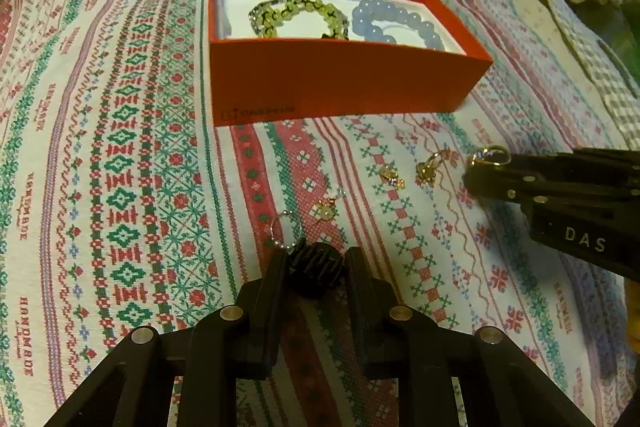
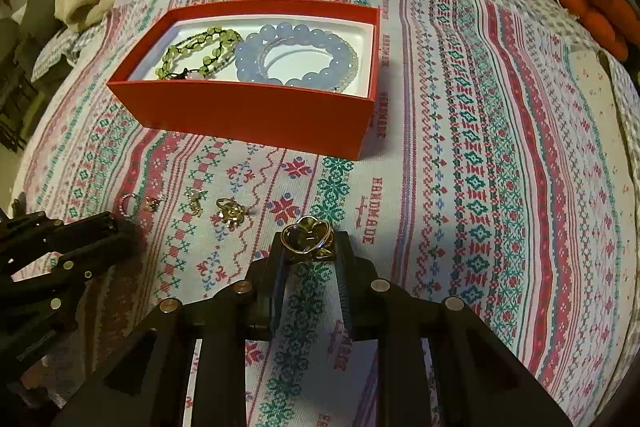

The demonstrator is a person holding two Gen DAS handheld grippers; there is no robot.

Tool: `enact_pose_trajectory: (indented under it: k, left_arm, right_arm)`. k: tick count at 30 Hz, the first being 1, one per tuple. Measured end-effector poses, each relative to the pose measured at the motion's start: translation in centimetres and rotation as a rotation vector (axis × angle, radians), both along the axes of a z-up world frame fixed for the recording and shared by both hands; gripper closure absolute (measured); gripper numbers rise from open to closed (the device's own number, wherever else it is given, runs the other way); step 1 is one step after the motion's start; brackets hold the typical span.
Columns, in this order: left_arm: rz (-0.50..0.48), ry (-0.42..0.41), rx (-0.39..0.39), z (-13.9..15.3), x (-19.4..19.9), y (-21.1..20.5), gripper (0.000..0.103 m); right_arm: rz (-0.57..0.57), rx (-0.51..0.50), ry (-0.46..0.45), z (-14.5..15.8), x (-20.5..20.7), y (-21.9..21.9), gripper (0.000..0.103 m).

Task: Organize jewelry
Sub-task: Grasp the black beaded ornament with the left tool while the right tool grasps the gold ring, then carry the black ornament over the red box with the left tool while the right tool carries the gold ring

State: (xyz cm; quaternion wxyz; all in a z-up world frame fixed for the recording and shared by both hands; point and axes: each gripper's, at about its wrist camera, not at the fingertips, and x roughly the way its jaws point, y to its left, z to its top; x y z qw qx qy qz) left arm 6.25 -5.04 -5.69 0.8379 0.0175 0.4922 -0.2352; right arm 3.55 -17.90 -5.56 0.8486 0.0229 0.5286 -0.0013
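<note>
Right hand-held gripper (image 2: 308,247), tilted steeply down at lower centre of its view, clamped on a gold heart-shaped ring (image 2: 307,239). Left hand-held gripper (image 1: 316,267), likewise angled down, pinching a black ribbed round piece (image 1: 316,269). Red cardboard box (image 2: 256,115) with bead bracelets upper centre.

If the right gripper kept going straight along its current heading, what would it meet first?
Probably the patterned bedspread just ahead of the right gripper, whose jaws hold a gold heart-shaped ring. The red box lies farther on; depth is unclear.
</note>
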Motion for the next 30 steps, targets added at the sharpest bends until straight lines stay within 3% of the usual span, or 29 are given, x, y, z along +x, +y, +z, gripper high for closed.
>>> enact_pose_trajectory:
  k: [9,30]
  left_arm:
    - [0.009,-0.044,-0.016,2.0,-0.2,0.6,0.081]
    - [0.089,-0.164,-0.063,6.5,3.1,0.0,0.081]
  right_arm:
    - [-0.034,0.069,-0.002,1.6,-0.5,-0.9,0.079]
    - [-0.065,0.133,-0.153,7.8,1.4,-1.6,0.079]
